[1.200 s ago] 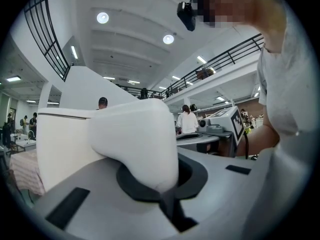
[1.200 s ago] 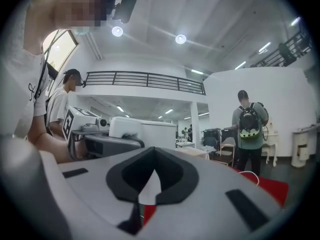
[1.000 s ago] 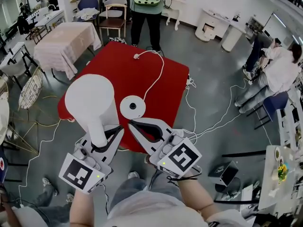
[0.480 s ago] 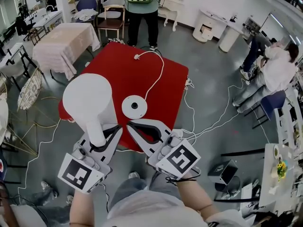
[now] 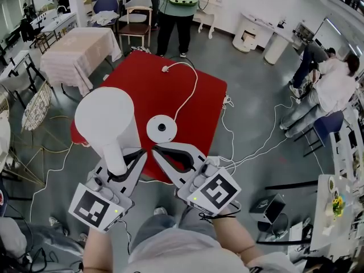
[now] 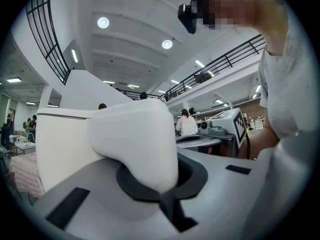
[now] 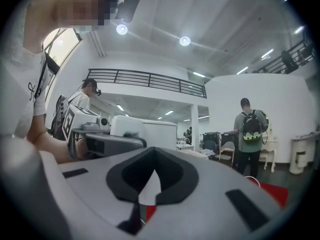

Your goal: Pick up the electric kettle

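The white electric kettle (image 5: 108,118) hangs above the near left corner of the red table (image 5: 199,95). My left gripper (image 5: 124,162) is shut on the kettle's handle (image 6: 135,144), which fills the notch between the jaws in the left gripper view. The kettle's round white base (image 5: 161,128) lies on the table just right of the kettle, and its white cord (image 5: 192,90) runs to the far edge. My right gripper (image 5: 156,151) hovers beside the base, shut with nothing in it (image 7: 145,194). The kettle's body (image 7: 150,131) also shows in the right gripper view, to the left.
A person with a green backpack (image 5: 176,10) stands at the table's far edge. A cloth-covered table (image 5: 79,50) and a chair (image 5: 136,16) stand at the back left. White cables (image 5: 256,147) trail over the grey floor on the right, near a seated person (image 5: 335,84).
The kettle and both grippers hold their places. Only the person at the far edge of the table has shifted a little.
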Available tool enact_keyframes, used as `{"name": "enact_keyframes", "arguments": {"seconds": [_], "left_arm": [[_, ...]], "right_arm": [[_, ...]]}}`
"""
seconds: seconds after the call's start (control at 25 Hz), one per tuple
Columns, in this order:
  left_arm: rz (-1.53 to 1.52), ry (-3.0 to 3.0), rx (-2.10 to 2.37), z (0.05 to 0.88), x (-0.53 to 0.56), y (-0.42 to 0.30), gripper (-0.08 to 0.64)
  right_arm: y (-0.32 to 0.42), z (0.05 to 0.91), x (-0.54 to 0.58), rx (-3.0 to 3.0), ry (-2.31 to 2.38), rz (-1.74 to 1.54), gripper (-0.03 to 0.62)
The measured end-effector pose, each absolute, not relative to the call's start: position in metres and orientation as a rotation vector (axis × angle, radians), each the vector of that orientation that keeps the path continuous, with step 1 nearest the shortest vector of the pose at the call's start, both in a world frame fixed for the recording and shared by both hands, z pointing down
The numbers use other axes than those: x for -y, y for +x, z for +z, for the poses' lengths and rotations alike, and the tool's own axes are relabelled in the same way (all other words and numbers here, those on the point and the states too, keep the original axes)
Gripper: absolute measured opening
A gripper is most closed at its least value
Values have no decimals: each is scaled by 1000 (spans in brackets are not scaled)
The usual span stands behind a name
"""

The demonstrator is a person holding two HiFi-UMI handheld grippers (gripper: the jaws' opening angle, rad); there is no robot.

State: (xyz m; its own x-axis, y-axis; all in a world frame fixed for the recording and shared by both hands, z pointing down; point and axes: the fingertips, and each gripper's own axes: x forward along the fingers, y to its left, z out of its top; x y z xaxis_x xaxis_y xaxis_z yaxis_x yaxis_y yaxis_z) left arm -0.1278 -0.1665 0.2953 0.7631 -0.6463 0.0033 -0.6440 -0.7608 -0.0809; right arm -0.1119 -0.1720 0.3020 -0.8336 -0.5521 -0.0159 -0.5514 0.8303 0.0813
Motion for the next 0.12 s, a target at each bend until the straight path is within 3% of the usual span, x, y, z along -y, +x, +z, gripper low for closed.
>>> {"name": "enact_keyframes", "arguments": {"seconds": [0.12], "left_arm": [[-44,-2881,-1051,296,167,-125,6]], "right_arm": [[-109,303,173,2996,903,-129,8]]}}
